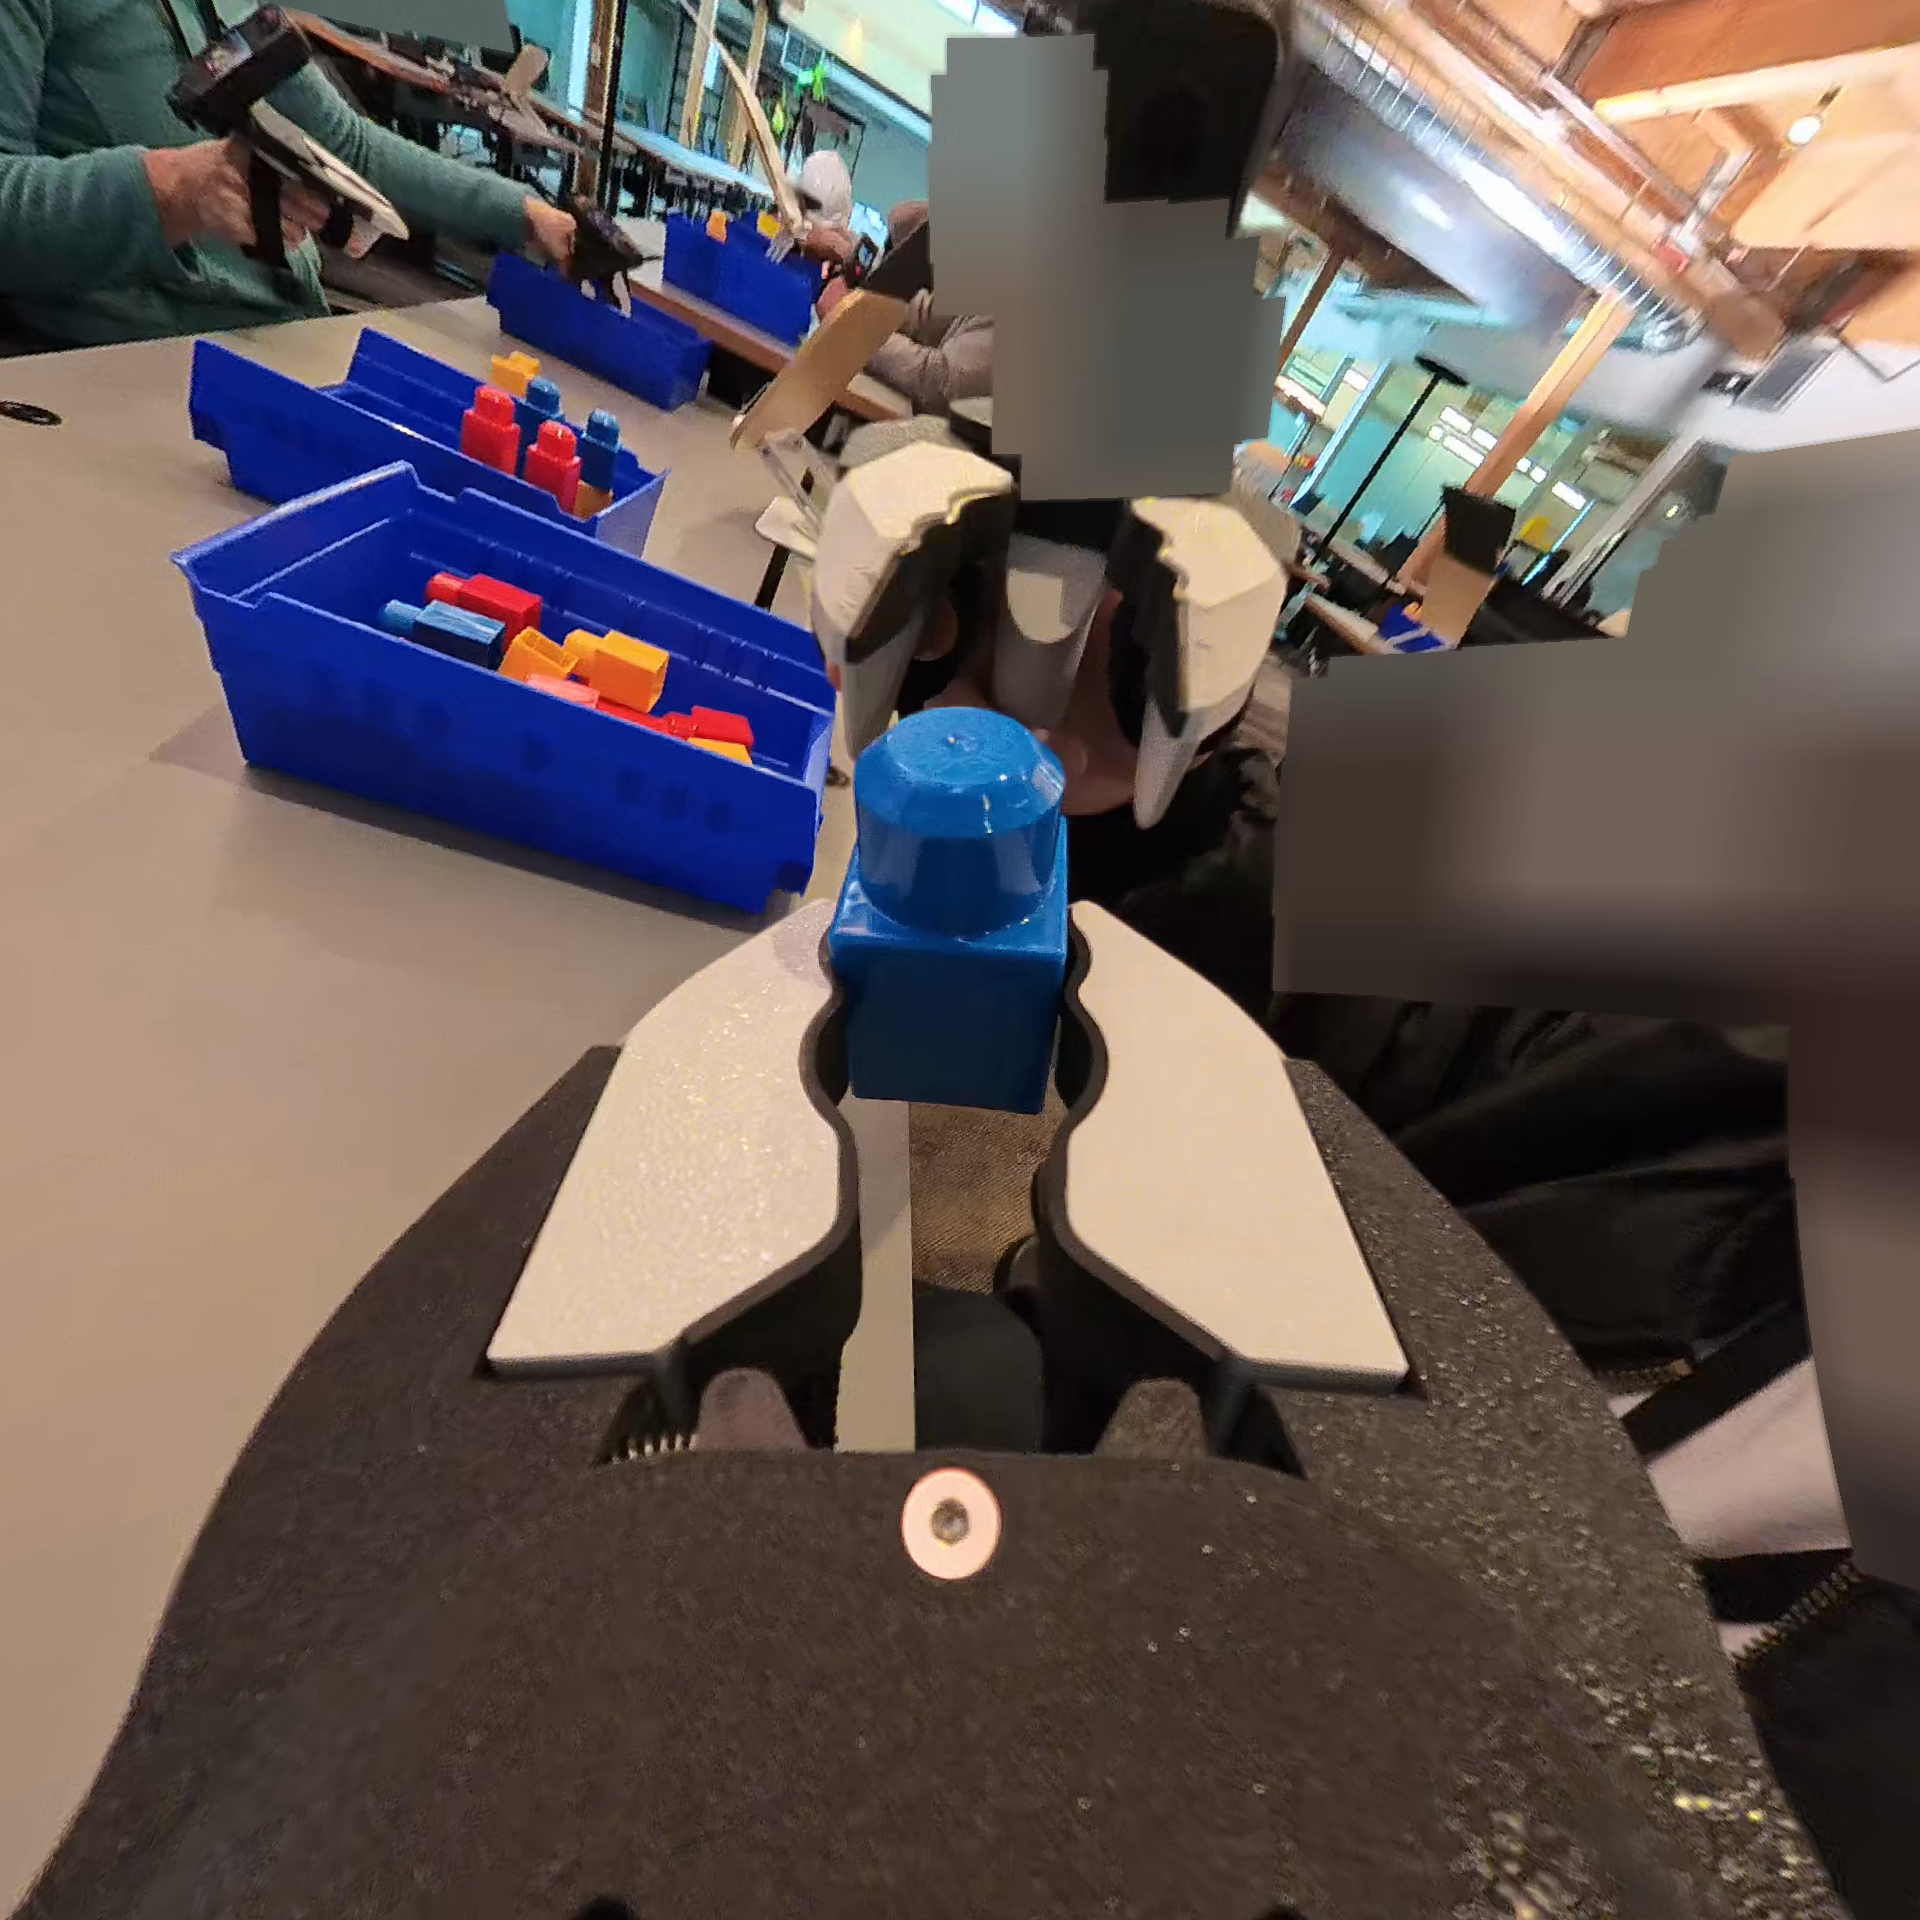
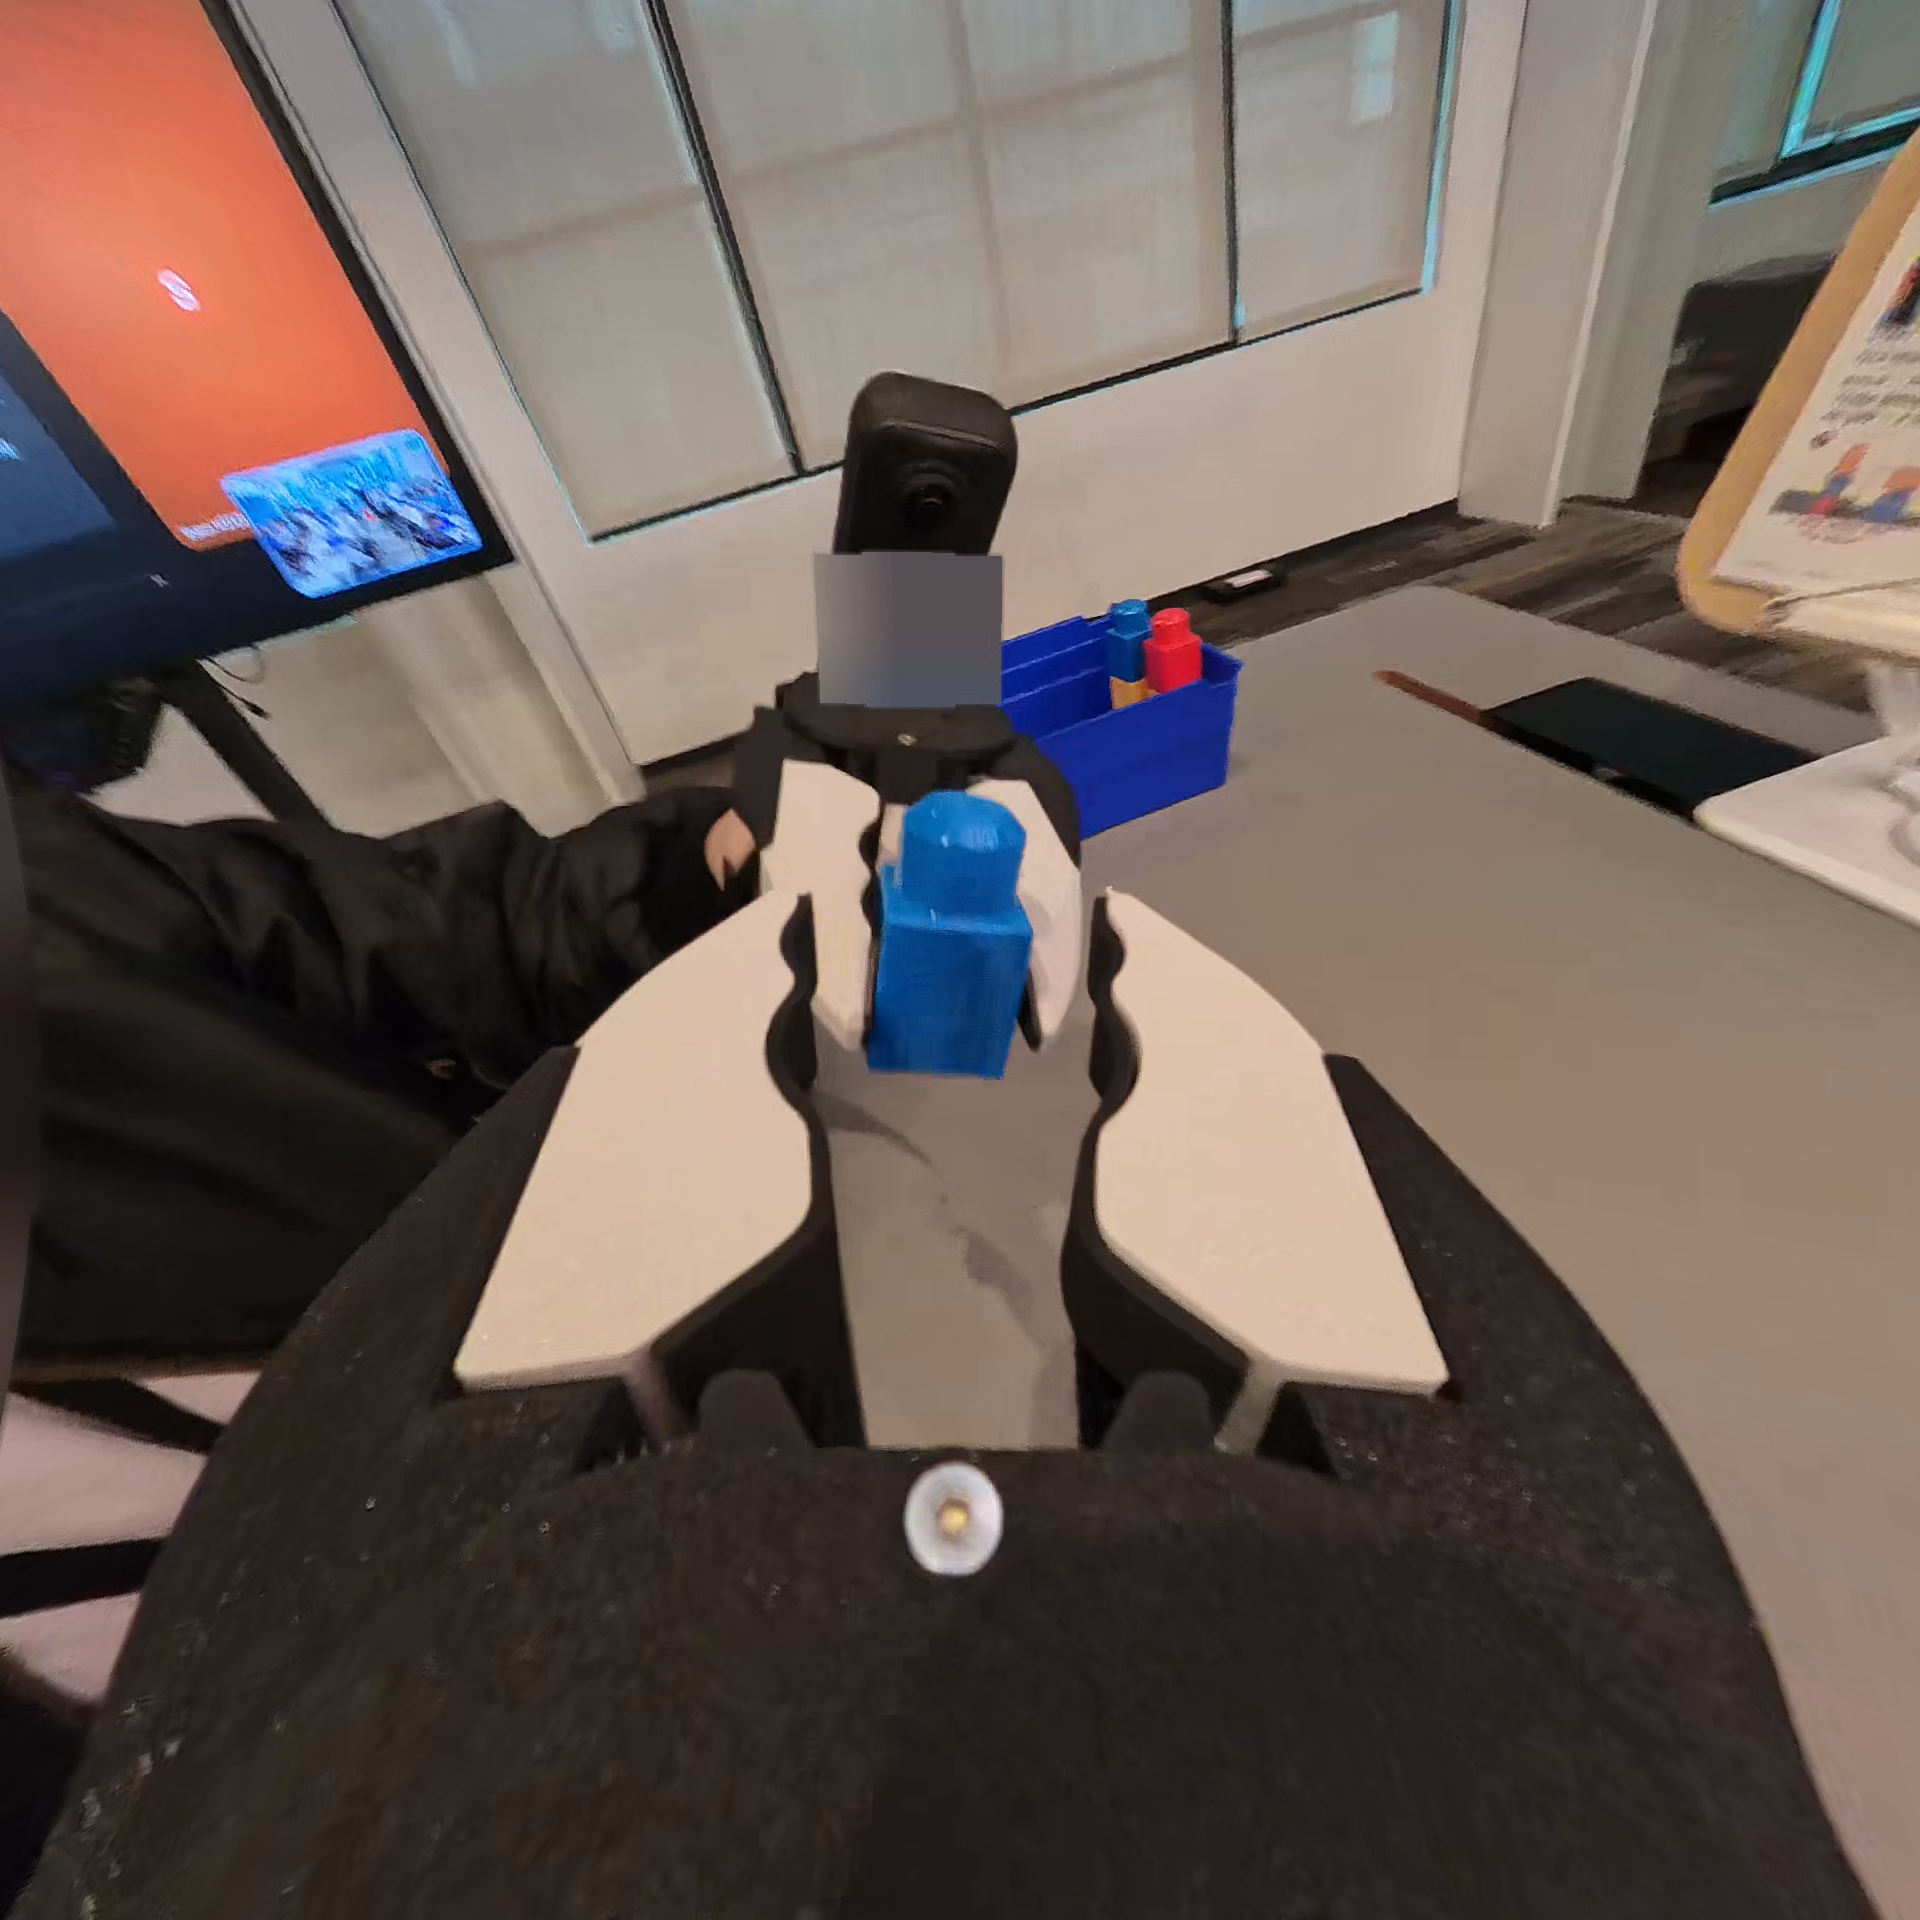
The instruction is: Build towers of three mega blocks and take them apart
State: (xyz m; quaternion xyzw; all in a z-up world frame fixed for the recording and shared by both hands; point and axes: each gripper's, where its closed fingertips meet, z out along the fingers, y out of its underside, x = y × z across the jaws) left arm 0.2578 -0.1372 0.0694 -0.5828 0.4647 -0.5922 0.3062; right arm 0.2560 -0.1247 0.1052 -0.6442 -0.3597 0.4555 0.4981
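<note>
Above the counter's (image 1: 260, 1039) edge, the left gripper (image 1: 951, 997) clamps its fingers on the upright blue block (image 1: 951, 935) while the right gripper (image 2: 951, 997) faces it with fingers spread and empty, so any handover should probably take the stud squarely before the left lets go.

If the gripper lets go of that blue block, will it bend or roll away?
The blue block looks like hard, glossy plastic, so it probably won't bend and may slip. The left gripper pinches its square base; flat sides likely stop rolling.
</note>
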